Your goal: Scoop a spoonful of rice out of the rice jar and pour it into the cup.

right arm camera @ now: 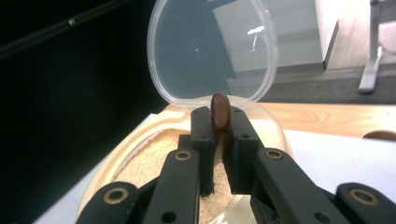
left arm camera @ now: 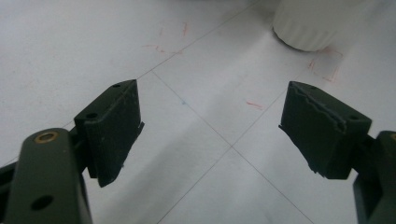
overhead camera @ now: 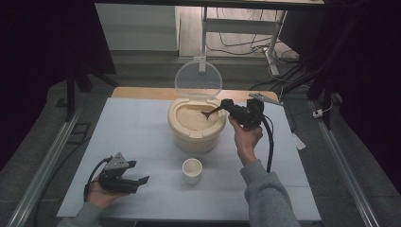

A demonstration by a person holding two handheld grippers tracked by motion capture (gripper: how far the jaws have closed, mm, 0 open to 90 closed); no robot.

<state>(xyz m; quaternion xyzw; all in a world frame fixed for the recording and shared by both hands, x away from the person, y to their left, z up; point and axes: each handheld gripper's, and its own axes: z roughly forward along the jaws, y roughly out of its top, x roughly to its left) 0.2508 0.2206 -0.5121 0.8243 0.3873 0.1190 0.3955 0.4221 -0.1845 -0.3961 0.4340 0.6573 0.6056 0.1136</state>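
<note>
1. Cream plastic is what the rice container (overhead camera: 196,126) is made of in the high view; its clear lid (overhead camera: 198,79) is stood up at the far side and the rice (overhead camera: 191,118) is exposed. The right gripper (overhead camera: 226,106) is held over the container's right rim with a brown spoon (overhead camera: 210,112) reaching into the grain. A small white cup (overhead camera: 192,170) is set just in front of the container. The left gripper (overhead camera: 137,180) is rested on the white table (overhead camera: 137,132), well to the left of the container and in front of it, jaws spread.

2. Seen in the left gripper view, the jaws are held wide apart with nothing between them; the cup (left arm camera: 312,23) is seen beyond.

3. Seen in the right gripper view, the jaws are clamped on the spoon's handle (right arm camera: 219,114), which is stood on edge above the container's rice (right arm camera: 154,156).

4. Grain could be spilled between container and cup if the spoon were twisted in the narrow grip or overfilled. The light, unsteadied cup could be knocked over.
</note>
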